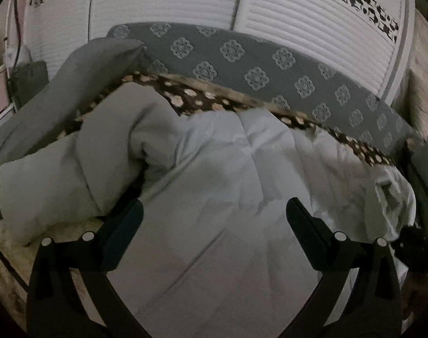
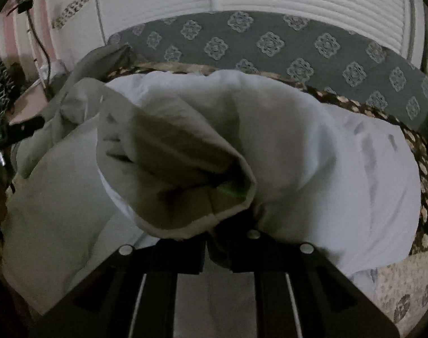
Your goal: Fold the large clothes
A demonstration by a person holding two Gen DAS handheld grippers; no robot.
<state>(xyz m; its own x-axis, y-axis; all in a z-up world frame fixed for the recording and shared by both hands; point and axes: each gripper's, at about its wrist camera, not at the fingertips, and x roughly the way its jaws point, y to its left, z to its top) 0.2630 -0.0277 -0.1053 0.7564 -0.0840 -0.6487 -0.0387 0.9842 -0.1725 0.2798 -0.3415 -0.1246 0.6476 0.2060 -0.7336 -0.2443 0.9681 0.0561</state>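
A large white garment [image 1: 214,169] lies crumpled on the bed, with a rolled sleeve-like fold at the left. My left gripper [image 1: 214,225] is open just above its flat middle part, holding nothing. In the right wrist view the same white garment [image 2: 312,169] fills the frame. My right gripper [image 2: 214,253] is shut on a bunched cuff-like end of the garment [image 2: 185,186], which is lifted toward the camera and hides the fingertips.
The bed has a brown spotted blanket [image 1: 202,95] and a grey patterned headboard cushion [image 1: 256,62] behind it. A grey pillow [image 1: 81,64] lies at the back left. White slatted wardrobe doors [image 1: 163,2] stand behind. A floral cream cover [image 2: 405,287] shows at lower right.
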